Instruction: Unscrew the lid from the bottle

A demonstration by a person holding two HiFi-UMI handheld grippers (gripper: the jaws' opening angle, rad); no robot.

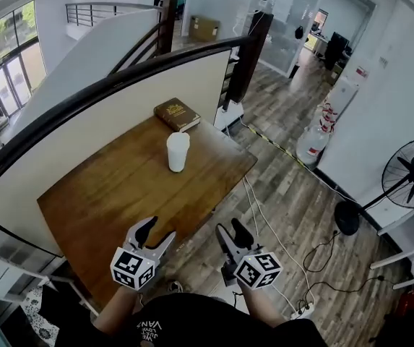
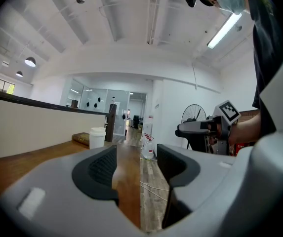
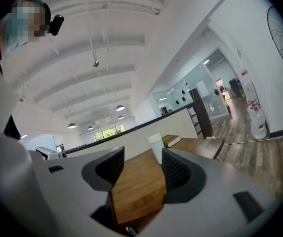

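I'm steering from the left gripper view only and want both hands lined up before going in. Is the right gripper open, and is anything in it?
Observer: The right gripper has its jaws apart with nothing between them. Only the table shows through the gap.
Operator: Where does the bottle sit relative to both grippers?
Observer: In the head view the bottle stands upright toward the table's far end. The left gripper and the right one are at the near side, and neither touches it.
Operator: Is the book against the bottle?
Observer: No. The book lies flat behind it at the far corner, with bare wood between them.
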